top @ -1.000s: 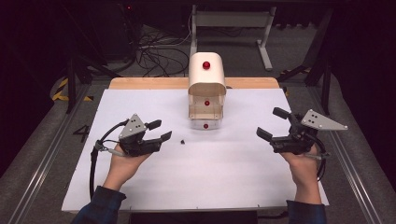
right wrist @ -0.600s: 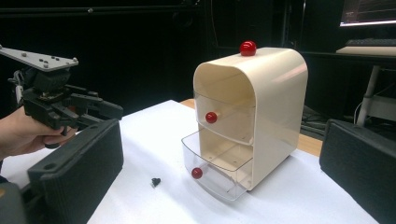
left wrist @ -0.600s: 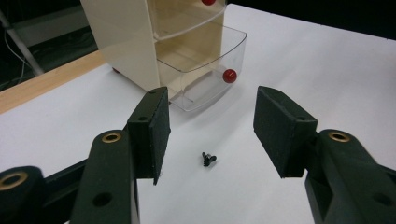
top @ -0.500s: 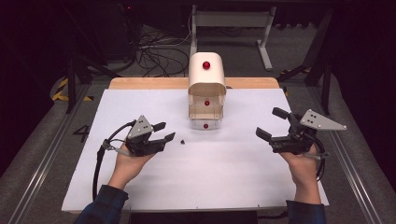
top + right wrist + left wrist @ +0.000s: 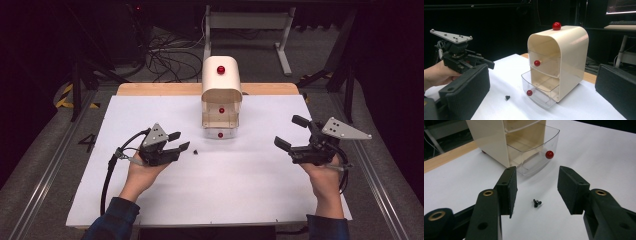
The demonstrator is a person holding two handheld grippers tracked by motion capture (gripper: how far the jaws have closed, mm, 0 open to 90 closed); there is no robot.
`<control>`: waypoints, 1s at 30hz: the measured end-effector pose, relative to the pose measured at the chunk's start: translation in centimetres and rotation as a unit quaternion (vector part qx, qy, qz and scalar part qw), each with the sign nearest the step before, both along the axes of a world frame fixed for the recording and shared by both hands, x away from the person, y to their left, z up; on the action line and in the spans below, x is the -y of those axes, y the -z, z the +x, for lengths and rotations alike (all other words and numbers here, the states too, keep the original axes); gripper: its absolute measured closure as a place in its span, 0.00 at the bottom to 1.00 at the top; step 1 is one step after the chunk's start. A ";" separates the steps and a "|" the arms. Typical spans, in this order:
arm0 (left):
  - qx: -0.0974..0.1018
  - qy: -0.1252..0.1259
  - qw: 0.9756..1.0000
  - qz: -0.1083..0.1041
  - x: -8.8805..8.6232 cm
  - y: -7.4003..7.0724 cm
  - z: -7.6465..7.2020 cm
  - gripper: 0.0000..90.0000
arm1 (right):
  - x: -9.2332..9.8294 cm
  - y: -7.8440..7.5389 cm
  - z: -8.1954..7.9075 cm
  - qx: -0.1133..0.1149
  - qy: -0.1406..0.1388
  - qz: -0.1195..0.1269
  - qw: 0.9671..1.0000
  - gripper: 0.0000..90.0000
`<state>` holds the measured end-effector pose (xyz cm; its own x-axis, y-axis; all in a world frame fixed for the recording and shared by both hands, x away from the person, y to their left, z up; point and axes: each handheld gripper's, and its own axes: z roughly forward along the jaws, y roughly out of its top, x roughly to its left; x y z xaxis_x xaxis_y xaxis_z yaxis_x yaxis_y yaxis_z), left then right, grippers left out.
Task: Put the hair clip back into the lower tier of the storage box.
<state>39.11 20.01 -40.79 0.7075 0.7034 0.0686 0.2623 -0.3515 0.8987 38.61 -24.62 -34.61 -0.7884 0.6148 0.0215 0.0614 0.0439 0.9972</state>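
A cream two-drawer cabinet [image 5: 221, 95] with red knobs stands at the back middle of the white table. Its clear lower drawer [image 5: 220, 134] is pulled out. A tiny black part [image 5: 196, 151] lies on the table in front of it. My left gripper [image 5: 182, 141] points at that part from the left; its jaws have just been closing and hold nothing. In the left gripper view the black part [image 5: 537, 203] lies on the table in the gap between the pads [image 5: 510, 190], untouched. My right gripper [image 5: 287, 131] rests at the right, wide open and empty.
The white sheet [image 5: 235, 195] covers the table, with a wooden strip [image 5: 160, 89] along its back edge. Cables and a metal stand [image 5: 250, 20] lie on the floor behind. The right gripper view shows the cabinet [image 5: 566, 55] and the left gripper [image 5: 484, 62] beyond the black part [image 5: 507, 97].
The left gripper has edged slightly right toward the black part and its jaws have narrowed. The right gripper has not moved.
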 end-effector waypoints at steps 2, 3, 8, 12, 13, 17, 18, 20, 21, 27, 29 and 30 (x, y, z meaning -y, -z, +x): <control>-0.003 0.000 1.000 0.003 0.1 0.1 0.1 0.58 | 0.0 0.0 0.0 0.000 0.000 0.001 1.000 0.00; -0.003 -0.001 1.000 0.004 0.1 0.2 0.2 0.58 | 0.0 0.0 0.0 0.000 0.000 0.000 1.000 0.00; -0.006 0.004 1.000 0.006 0.5 0.5 0.3 0.59 | 0.0 0.0 0.0 0.000 0.000 0.001 1.000 0.00; -0.009 0.007 1.000 0.010 0.8 0.8 0.6 0.60 | 0.0 0.0 0.0 0.000 0.001 0.001 1.000 0.00; -0.011 0.007 1.000 0.011 0.9 0.9 0.7 0.60 | 0.1 0.0 0.0 0.001 0.001 0.001 1.000 0.00; -0.015 0.007 1.000 0.014 1.0 1.2 0.9 0.62 | 0.1 0.0 0.0 0.002 0.002 0.002 1.000 0.00; -0.017 0.008 1.000 0.013 1.0 1.2 0.9 0.62 | 0.1 0.0 0.0 0.002 0.002 0.002 1.000 0.00; -0.020 0.011 1.000 0.012 1.2 1.3 1.0 0.62 | 0.1 0.0 0.0 0.002 0.002 0.003 1.000 0.00; -0.019 0.009 1.000 0.013 1.2 1.4 1.0 0.63 | 0.1 0.0 0.0 0.002 0.002 0.003 1.000 0.00; -0.030 0.014 0.999 0.019 1.6 2.0 1.5 0.65 | 0.0 0.0 0.0 0.000 0.000 0.003 1.000 0.00; -0.030 0.012 0.999 0.019 1.8 2.1 1.7 0.65 | 0.1 0.0 0.1 -0.001 0.001 0.004 1.000 0.00; -0.029 0.011 0.999 0.021 1.8 2.2 1.8 0.65 | 0.1 0.0 0.1 -0.001 0.001 0.004 1.000 0.00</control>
<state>40.96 18.24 -42.99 0.7271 0.6842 0.0565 0.3051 -0.3958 0.8662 38.68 -24.71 -34.65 -0.7876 0.6156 0.0267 0.0624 0.0366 0.9974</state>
